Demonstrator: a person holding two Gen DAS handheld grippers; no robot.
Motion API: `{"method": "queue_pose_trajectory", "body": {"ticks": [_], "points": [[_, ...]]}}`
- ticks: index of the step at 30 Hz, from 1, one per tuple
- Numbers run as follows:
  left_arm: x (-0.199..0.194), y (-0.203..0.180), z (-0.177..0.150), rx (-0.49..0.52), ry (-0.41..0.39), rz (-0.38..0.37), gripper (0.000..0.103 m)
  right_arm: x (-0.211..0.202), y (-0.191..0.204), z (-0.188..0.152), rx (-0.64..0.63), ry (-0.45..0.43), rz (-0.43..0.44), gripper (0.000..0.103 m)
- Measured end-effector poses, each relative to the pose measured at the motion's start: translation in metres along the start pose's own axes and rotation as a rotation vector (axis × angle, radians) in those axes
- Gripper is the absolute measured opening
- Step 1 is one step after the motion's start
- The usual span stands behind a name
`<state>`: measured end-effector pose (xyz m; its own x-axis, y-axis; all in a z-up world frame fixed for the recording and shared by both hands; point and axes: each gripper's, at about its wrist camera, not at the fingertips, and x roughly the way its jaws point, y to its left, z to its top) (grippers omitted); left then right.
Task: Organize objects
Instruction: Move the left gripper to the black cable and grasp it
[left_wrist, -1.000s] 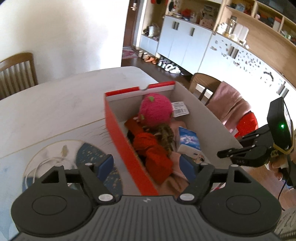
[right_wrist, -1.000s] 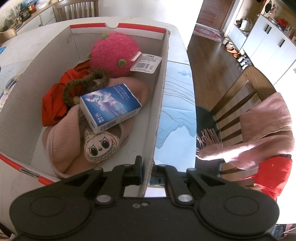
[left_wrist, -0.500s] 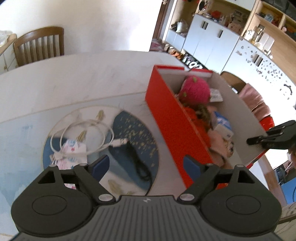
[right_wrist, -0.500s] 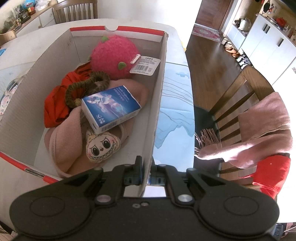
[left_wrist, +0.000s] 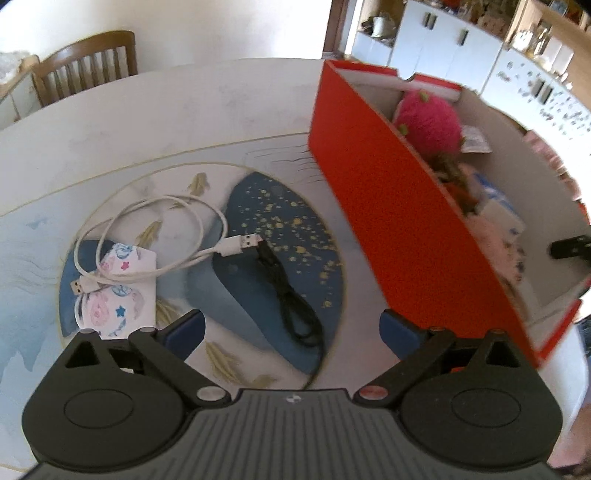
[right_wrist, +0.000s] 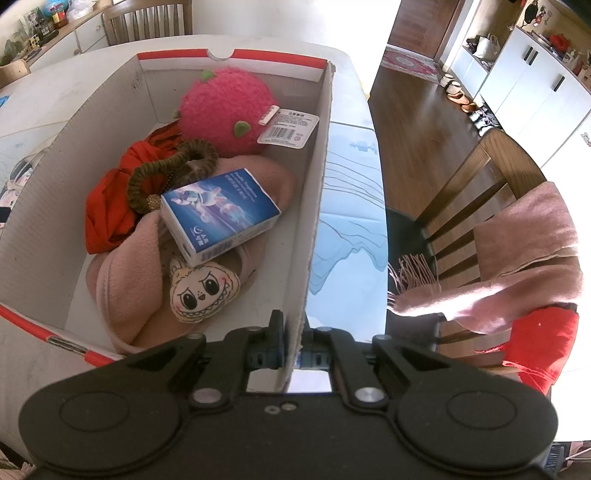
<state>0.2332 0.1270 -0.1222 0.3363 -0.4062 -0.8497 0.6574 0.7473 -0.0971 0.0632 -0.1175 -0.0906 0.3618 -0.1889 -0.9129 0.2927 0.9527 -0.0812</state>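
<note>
A red cardboard box (left_wrist: 388, 192) stands on the table, its right wall (right_wrist: 314, 206) pinched by my right gripper (right_wrist: 291, 350), which is shut on it. Inside lie a pink plush ball (right_wrist: 225, 110), red cloth (right_wrist: 110, 199), a brown hair tie (right_wrist: 170, 170), a blue carton (right_wrist: 221, 210), a pink slipper (right_wrist: 125, 280) and a small monster doll (right_wrist: 203, 291). My left gripper (left_wrist: 291, 328) hangs over the mat to the left of the box, jaws still opening, nothing between them. Below it lie a black cable (left_wrist: 291, 302), a white USB cable (left_wrist: 155, 236) and a patterned face mask (left_wrist: 118, 291).
The table (left_wrist: 147, 110) carries a blue and white mat (left_wrist: 280, 221). A wooden chair (left_wrist: 88, 70) stands at the far side. Another chair (right_wrist: 498, 206) draped with a pink scarf (right_wrist: 524, 266) is to the right of the table. White cupboards (left_wrist: 443, 40) line the back wall.
My left gripper swung left from above the box and came down over the mat, with its jaws spreading wider. The right gripper and the box stayed put.
</note>
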Motion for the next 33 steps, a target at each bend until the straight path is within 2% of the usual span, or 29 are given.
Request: {"method": "queue_pose_trajectory", "body": {"ticks": [5,12,14,16,19,22,26,28,33], "points": [[0.011,-0.003,0.005,0.007,-0.011,0.046,0.101,0.000,0.000,-0.001,0.001,0.002,0.002,0.005],[0.021,-0.008,0.012,-0.004,-0.006,0.073,0.099,0.002,0.000,-0.002,-0.001,0.005,0.002,0.005],[0.023,-0.008,0.014,-0.007,-0.003,0.074,0.093,0.002,0.000,-0.002,-0.001,0.006,0.004,0.005],[0.026,-0.009,0.016,-0.009,0.008,0.067,0.075,0.003,0.000,-0.002,-0.002,0.006,0.003,0.005],[0.029,-0.013,0.016,0.008,0.023,0.069,0.057,0.003,0.000,-0.002,-0.002,0.007,0.002,0.005],[0.031,-0.016,0.016,0.018,0.039,0.051,0.046,0.003,0.001,-0.002,-0.003,0.006,0.002,0.005],[0.031,-0.017,0.018,0.022,0.048,0.055,0.031,0.003,0.001,-0.002,-0.002,0.006,0.002,0.005],[0.031,-0.017,0.018,0.036,0.052,0.069,0.021,0.003,0.001,-0.002,-0.003,0.006,0.002,0.005],[0.027,-0.015,0.014,0.059,0.055,0.053,0.013,0.002,0.000,-0.002,0.001,0.003,0.003,0.005]]}}
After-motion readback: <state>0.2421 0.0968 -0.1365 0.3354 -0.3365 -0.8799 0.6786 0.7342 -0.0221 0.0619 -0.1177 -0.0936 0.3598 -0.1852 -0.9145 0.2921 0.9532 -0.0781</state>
